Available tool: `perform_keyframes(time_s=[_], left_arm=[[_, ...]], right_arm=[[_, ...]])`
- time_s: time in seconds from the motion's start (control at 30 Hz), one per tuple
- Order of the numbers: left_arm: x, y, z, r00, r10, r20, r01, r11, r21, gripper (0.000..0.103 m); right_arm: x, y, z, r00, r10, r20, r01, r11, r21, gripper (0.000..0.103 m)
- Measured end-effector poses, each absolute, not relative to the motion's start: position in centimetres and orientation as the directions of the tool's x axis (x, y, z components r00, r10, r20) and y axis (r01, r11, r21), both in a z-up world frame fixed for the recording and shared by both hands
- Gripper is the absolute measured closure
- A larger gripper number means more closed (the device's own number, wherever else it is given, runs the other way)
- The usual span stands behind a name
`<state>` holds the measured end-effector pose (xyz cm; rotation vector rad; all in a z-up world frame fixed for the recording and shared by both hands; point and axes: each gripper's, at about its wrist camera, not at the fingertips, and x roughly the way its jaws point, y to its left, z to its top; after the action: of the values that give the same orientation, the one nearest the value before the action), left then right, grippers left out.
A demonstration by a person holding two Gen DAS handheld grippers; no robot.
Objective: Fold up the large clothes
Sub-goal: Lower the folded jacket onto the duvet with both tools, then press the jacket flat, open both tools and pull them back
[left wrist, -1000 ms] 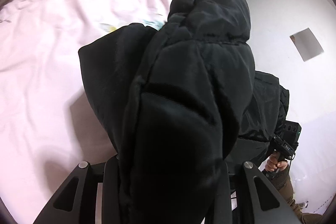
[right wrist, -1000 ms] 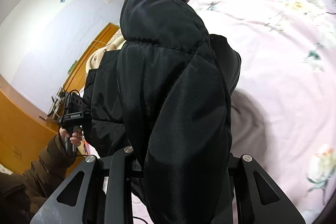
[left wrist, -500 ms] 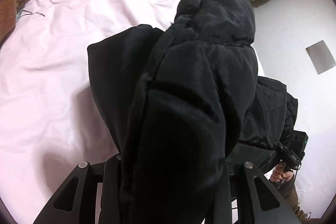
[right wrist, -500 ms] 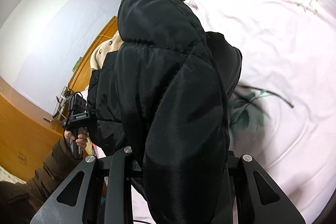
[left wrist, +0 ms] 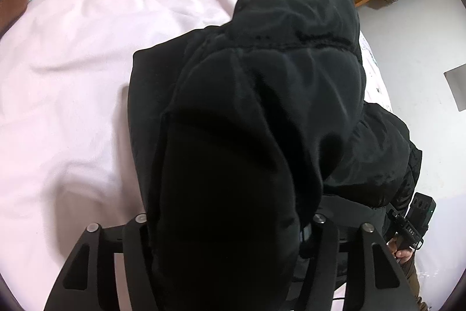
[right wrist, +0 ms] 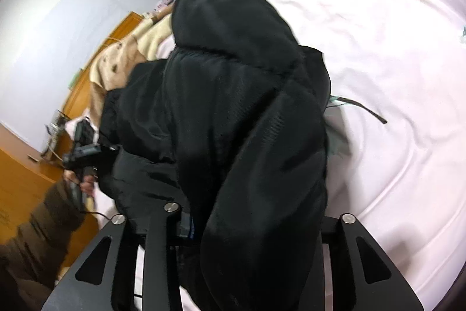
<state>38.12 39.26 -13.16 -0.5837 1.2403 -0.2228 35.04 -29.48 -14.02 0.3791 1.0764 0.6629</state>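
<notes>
Jacket [left wrist: 262, 112]: black quilted cloth, puffy between stitched seams; it looked matt in the left wrist view and showed a fine ribbed weave with a slight sheen in the right wrist view [right wrist: 247, 107].
Bedsheet [left wrist: 72, 77]: pale pink cloth, smooth and matt, softly creased, with a faint floral print [right wrist: 393, 48].
Left gripper [left wrist: 227, 267]: matt black hard arms, likely plastic, with shiny metal bolt heads.
Right gripper [right wrist: 241, 261]: the same matt black finish and bright metal bolts.
Blanket [right wrist: 116, 60]: beige fleecy cloth, soft and matt.
Furniture [right wrist: 26, 182]: orange-brown wood, smooth with a slight gloss.
</notes>
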Motion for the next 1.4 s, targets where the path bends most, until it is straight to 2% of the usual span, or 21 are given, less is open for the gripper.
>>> perform_keyframes(time_s=[0.27, 0.53, 0.57, 0.7, 0.8, 0.93, 0.97, 1.07, 1.23, 1.4], left_arm=[[38.1, 37.9, -11.3, 0.331, -0.441, -0.834, -0.178, 0.839, -0.514, 0.026], [35.5, 37.4, -5.8, 0.416, -0.314, -0.853, -0.206, 0.881, -0.425, 0.025], [34.8, 37.6, -4.8, 0.442, -0.303, -0.844, -0.217, 0.877, -0.429, 0.025], [32.1, 37.6, -0.4, 0.523, -0.237, -0.819, -0.225, 0.888, -0.401, 0.025], [31.3, 38.4, 1.4, 0.526, -0.191, -0.829, -0.174, 0.93, -0.325, 0.025], [29.6, 35.3, 0.0, 0.506, -0.21, -0.837, -0.109, 0.947, -0.303, 0.025], [28.8, 36.6, -1.3, 0.498, -0.204, -0.843, -0.104, 0.951, -0.291, 0.025], [28.5, 33.7, -4.2, 0.443, -0.197, -0.875, -0.063, 0.966, -0.249, 0.025], [28.2, 33.6, -7.8, 0.43, -0.201, -0.88, -0.118, 0.954, -0.275, 0.024], [28.0, 33.7, -8.4, 0.43, -0.197, -0.881, -0.101, 0.959, -0.264, 0.022]], right_arm=[[34.9, -30.4, -12.9, 0.317, 0.601, -0.734, -0.27, 0.799, 0.538, 0.047], [32.7, -28.1, -7.9, 0.445, 0.432, -0.784, -0.274, 0.9, 0.34, 0.043], [32.3, -27.8, -7.3, 0.463, 0.409, -0.786, -0.277, 0.909, 0.31, 0.04], [29.7, -27.3, -3.7, 0.603, 0.268, -0.752, -0.244, 0.959, 0.146, 0.033], [28.0, -26.8, -1.6, 0.684, 0.212, -0.699, -0.196, 0.975, 0.104, 0.033], [25.7, -25.9, -1.2, 0.691, 0.259, -0.675, -0.263, 0.96, 0.099, 0.033], [25.4, -25.3, -1.7, 0.675, 0.272, -0.686, -0.284, 0.954, 0.098, 0.033], [25.4, -23.5, -4.4, 0.612, 0.282, -0.739, -0.305, 0.946, 0.109, 0.033], [26.3, -23.6, -9.6, 0.534, 0.223, -0.816, -0.224, 0.967, 0.118, 0.033], [26.9, -23.0, -11.8, 0.527, 0.202, -0.826, -0.211, 0.972, 0.103, 0.033]])
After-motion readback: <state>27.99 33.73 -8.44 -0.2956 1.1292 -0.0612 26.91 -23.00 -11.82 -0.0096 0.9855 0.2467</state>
